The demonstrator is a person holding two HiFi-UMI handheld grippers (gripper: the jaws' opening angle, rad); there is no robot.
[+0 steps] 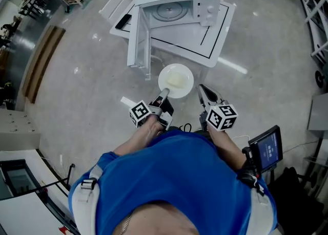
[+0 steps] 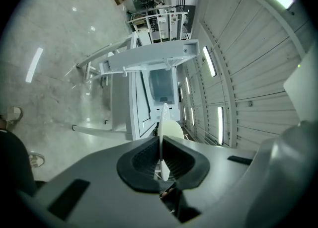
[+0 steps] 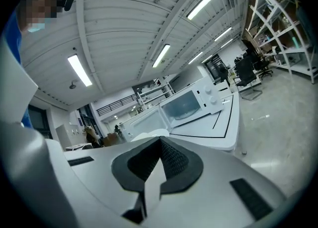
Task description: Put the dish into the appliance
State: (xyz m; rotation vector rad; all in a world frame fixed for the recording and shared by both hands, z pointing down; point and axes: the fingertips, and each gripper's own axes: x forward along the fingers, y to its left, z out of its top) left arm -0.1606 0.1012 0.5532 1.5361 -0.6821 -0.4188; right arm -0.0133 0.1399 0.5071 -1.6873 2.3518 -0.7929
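With the left gripper clamped on the near rim of the round white dish, airborne just short of the white surface, and the right gripper closed on nothing beside it, the dish should stay level and pass right of the open door into the boxy white microwave oven.

Out of your sight
The round white dish has its near rim buried in your left gripper's jaws; the flat black thing on the white table is too small to tell.
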